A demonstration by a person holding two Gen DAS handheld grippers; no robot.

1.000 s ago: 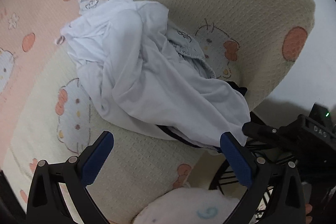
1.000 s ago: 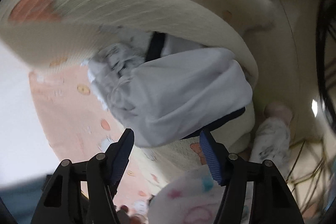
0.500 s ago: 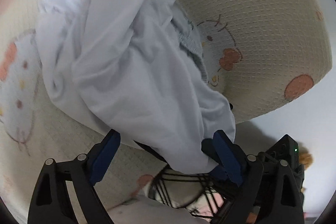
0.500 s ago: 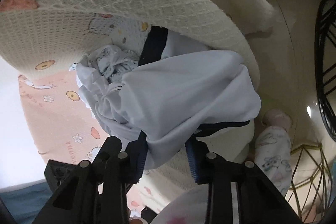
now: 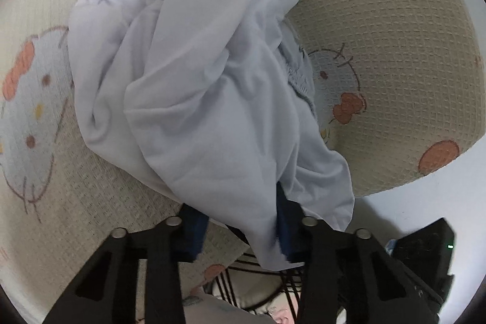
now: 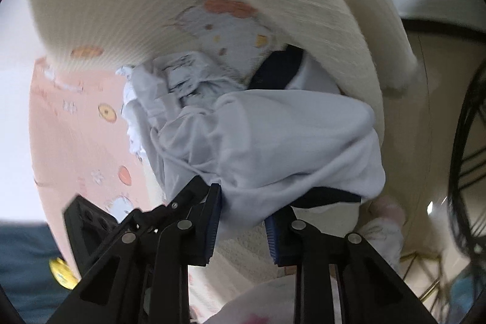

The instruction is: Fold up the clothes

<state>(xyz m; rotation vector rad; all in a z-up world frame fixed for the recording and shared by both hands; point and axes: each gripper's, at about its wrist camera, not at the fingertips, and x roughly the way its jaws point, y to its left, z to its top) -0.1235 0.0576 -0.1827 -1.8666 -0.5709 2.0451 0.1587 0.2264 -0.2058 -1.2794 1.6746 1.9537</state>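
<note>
Only right wrist view shows garment's navy trim (image 6: 278, 70). White garment (image 5: 194, 87) runs lengthwise toward left gripper (image 5: 240, 228). Both left gripper and right gripper (image 6: 243, 220) closing, cloth between jaws.

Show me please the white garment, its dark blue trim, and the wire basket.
white garment (image 5: 194, 99), left wrist view, on its crumpled middle.
dark blue trim (image 6: 279, 67), right wrist view, on the upper band.
wire basket (image 6: 461, 141), right wrist view, on its black rim.

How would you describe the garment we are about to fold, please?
Find the cream waffle blanket printed with cartoon cats. On it lies a crumpled pile; the white shirt is the big plain piece on top, with navy trim, unlike the small printed garment tucked beside it.
</note>
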